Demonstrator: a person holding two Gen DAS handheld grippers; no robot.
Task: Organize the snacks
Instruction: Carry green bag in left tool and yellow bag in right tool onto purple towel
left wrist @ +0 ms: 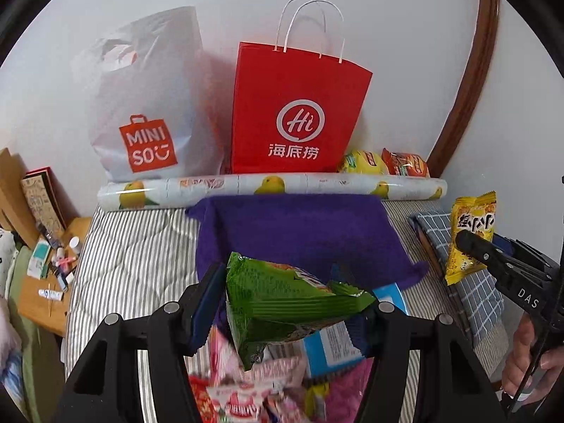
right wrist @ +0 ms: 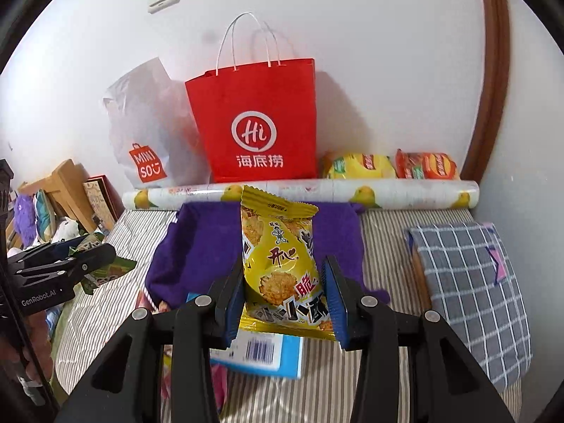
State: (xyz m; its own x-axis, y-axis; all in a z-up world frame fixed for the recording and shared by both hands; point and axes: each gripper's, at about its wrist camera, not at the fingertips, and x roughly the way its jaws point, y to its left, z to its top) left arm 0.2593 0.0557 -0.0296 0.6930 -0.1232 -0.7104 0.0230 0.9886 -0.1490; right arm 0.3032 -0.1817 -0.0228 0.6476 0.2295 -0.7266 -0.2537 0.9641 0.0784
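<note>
My left gripper [left wrist: 289, 299] is shut on a green snack packet [left wrist: 282, 299], held in the air above a heap of pink and red snack packs [left wrist: 246, 387] and a blue box [left wrist: 335, 345] on the bed. My right gripper [right wrist: 283, 289] is shut on a yellow snack packet [right wrist: 278, 261], upright above the same blue box [right wrist: 261, 352]. Each gripper shows at the edge of the other's view, the right gripper [left wrist: 469, 246] with its yellow packet [left wrist: 472, 225], the left gripper [right wrist: 98, 257] with green wrapper. A red paper bag [left wrist: 296, 112] and a white plastic bag [left wrist: 148, 112] stand against the wall.
A purple cloth [left wrist: 303, 232] lies on the striped bedding [left wrist: 141, 257]. A long fruit-print roll [left wrist: 268, 187] lies along the wall, with yellow and orange snack bags [right wrist: 391, 167] behind it. A checked pillow [right wrist: 469, 282] sits at the right. A cluttered wooden side table [left wrist: 46, 282] stands at the left.
</note>
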